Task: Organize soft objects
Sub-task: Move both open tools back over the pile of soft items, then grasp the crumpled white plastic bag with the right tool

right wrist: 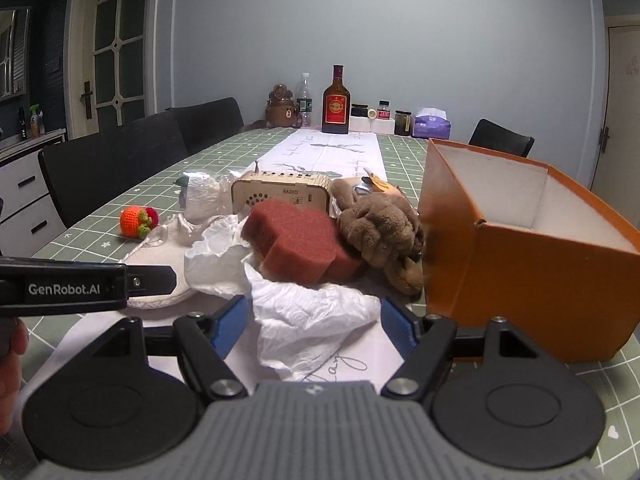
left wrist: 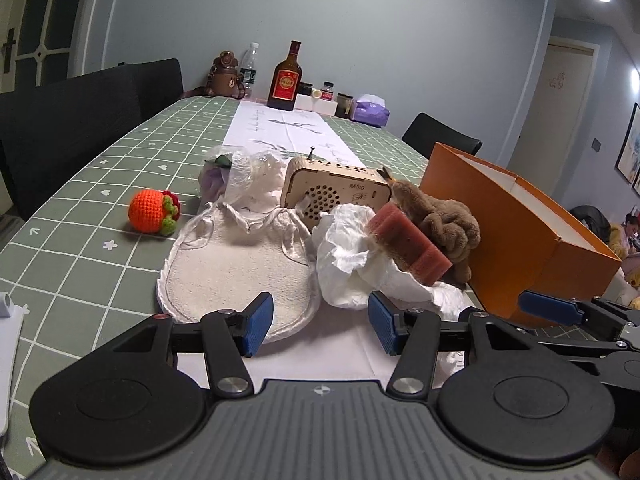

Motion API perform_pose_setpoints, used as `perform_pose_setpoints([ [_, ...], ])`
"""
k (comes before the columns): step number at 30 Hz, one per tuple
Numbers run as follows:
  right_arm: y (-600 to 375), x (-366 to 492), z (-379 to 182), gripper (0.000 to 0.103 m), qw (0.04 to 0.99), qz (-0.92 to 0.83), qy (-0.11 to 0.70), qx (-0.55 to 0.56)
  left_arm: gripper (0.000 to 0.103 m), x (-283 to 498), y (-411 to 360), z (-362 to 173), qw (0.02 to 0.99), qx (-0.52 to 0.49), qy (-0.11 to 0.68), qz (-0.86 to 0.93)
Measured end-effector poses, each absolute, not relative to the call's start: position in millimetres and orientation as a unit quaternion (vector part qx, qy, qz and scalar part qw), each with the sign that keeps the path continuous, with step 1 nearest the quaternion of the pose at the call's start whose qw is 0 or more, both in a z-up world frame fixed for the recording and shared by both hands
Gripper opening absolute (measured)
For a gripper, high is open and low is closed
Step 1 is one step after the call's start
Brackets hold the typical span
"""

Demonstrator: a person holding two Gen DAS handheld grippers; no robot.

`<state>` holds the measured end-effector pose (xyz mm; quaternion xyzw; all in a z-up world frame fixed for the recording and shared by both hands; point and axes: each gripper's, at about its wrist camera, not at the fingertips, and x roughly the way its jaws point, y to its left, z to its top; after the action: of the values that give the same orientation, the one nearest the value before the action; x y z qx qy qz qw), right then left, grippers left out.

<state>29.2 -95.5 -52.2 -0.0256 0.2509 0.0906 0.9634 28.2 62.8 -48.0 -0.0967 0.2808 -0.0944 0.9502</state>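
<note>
The soft things lay heaped on the white runner down the middle of the green checked tablecloth [left wrist: 80,184]. A reddish-brown sponge [right wrist: 294,242] sat tilted on top of a crumpled white plastic bag [right wrist: 316,320], and a brown plush toy [right wrist: 380,228] slumped just beside it, touching the near wall of the open orange box [right wrist: 540,276]. To the left of the bag lay a flat cream cloth pad [left wrist: 236,276], and beyond it a bundle in clear plastic [left wrist: 236,176]. An orange crocheted fruit [left wrist: 152,212] sat alone on the green cloth, well apart to the left.

My right gripper [right wrist: 316,326] stood wide, its blue pads on either side of the bag's near edge; I could not tell whether they touched it, and they were not pressing on it. My left gripper [left wrist: 320,322] was also wide, with nothing clamped: its left pad hung over the near rim of the cream pad and its right pad just in front of the bag.

Behind the heap stood a small wooden radio [left wrist: 336,192]. At the far end of the table were a dark bottle with a red label [right wrist: 335,102], a clear water bottle [right wrist: 304,98], a brown bear-shaped flask [right wrist: 282,108], some small jars and a purple tissue pack [right wrist: 432,124]. Black chairs [right wrist: 120,160] lined the left side.
</note>
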Motion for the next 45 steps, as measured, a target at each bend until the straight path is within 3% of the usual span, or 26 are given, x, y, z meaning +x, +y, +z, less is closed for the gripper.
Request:
perform_pose_setpoints([
  [11,-92,58,-41,0.073,0.963,0.104,0.249,-0.016,0.064,48,58,-54,0.947,-0.045,0.307,-0.081],
  [22,-84,88,-71,0.081,0.943,0.125,0.307,-0.015,0.070,68,42,-75,0.933,0.072,0.347,-0.057],
  [26,-86,103,-82,0.081,0.937,0.132,0.324,0.003,0.070,72,45,-75,0.932,0.061,0.352,-0.055],
  [30,-83,107,-88,0.055,0.938,0.127,0.324,-0.013,0.059,71,44,-74,0.932,0.060,0.352,-0.064],
  [33,-81,106,-88,0.025,0.940,0.111,0.318,-0.044,0.043,71,39,-73,0.932,0.065,0.350,-0.068],
  [35,-83,106,-87,0.013,0.940,0.113,0.318,-0.048,0.026,71,36,-73,0.933,0.070,0.347,-0.068],
  [36,-84,106,-86,0.007,0.939,0.116,0.321,-0.047,0.022,71,35,-73,0.933,0.072,0.347,-0.062],
  [38,-88,105,-79,0.005,0.937,0.128,0.322,-0.040,0.009,71,37,-72,0.933,0.070,0.348,-0.053],
  [45,-95,82,-43,0.005,0.940,0.161,0.300,-0.015,0.005,57,57,-46,0.946,0.000,0.319,-0.048],
])
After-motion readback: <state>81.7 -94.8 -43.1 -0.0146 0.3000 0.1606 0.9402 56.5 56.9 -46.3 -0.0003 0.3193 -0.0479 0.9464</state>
